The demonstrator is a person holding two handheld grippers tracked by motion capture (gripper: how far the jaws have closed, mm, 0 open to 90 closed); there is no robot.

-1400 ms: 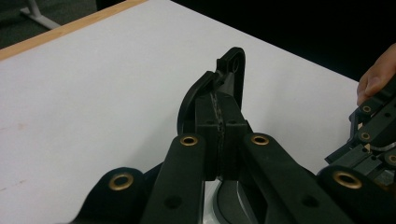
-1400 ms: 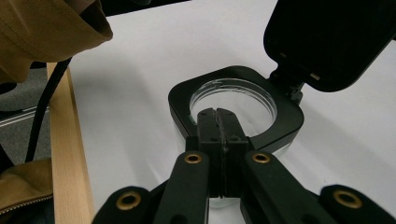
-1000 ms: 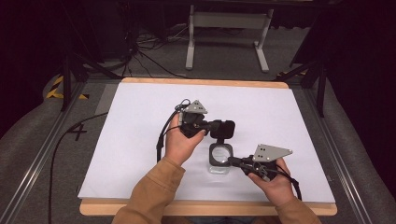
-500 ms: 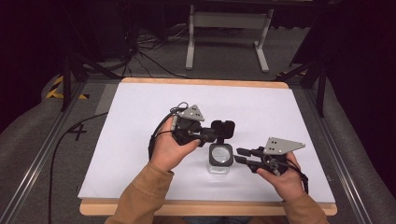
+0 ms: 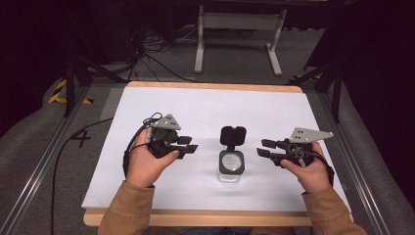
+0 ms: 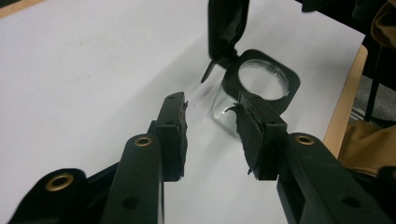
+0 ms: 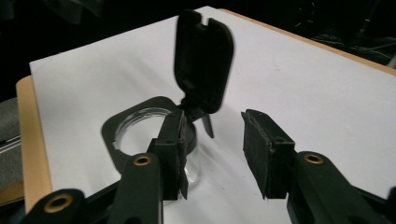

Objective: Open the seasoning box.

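High view, jar (image 5: 231, 165) (lid up) between 2 parted hand-held grippers (image 5: 187, 147) (image 5: 265, 148)

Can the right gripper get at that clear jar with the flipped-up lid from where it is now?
Probably yes. The right gripper is open and points at the jar, with bare white table between them. The left gripper sits off the jar's other side, apart from it.
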